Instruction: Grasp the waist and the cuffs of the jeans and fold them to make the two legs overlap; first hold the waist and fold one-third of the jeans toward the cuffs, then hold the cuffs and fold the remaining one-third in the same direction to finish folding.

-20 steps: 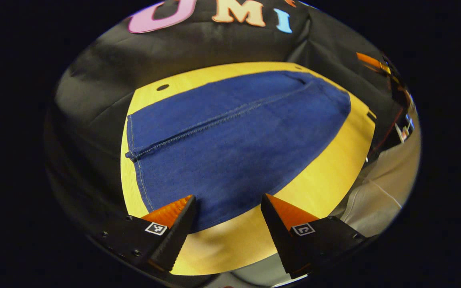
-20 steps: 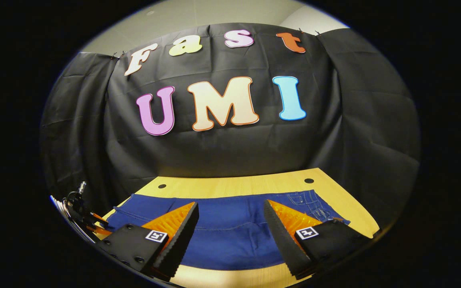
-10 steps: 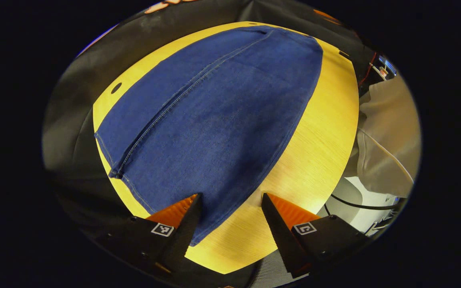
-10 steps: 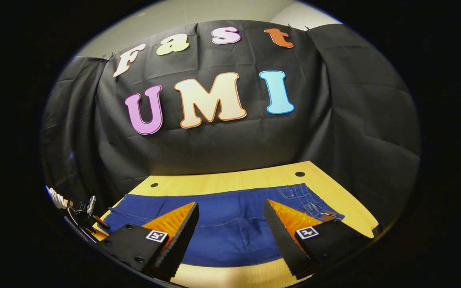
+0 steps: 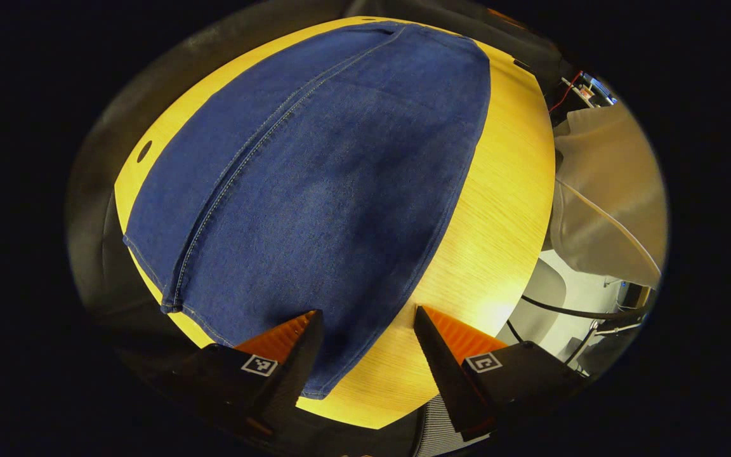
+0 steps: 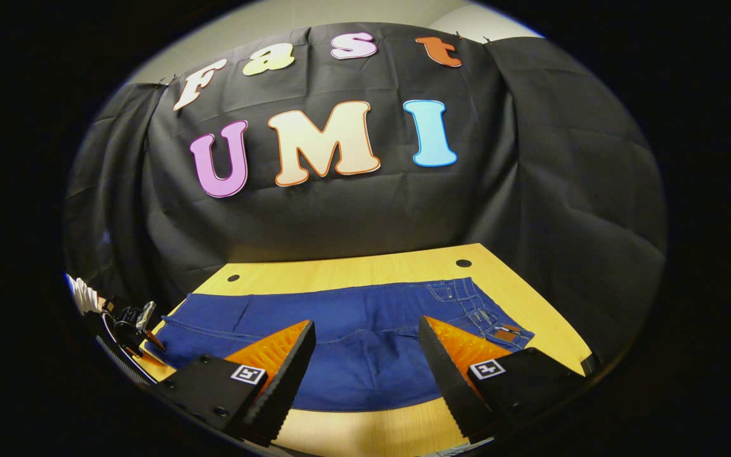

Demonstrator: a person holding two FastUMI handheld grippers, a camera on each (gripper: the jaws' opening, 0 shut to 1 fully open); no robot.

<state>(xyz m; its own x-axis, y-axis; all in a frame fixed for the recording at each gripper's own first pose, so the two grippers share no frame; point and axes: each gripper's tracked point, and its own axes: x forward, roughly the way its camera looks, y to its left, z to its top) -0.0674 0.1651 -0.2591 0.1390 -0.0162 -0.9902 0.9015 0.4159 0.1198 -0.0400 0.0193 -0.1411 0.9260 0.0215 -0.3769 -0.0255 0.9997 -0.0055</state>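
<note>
Jeans flat on the table, both grippers open above them

The jeans [image 5: 315, 190] are spread flat across the yellow wooden table [image 5: 499, 203], legs side by side with the cuffs at the near left end in the left gripper view. The left gripper [image 5: 365, 327] hangs over the near cuff corner, jaws wide apart, nothing between them. In the right gripper view the right gripper [image 6: 365, 336] sits above the near edge of the jeans [image 6: 353, 343], jaws apart too, and the waist with its pockets lies off to the right.
</note>
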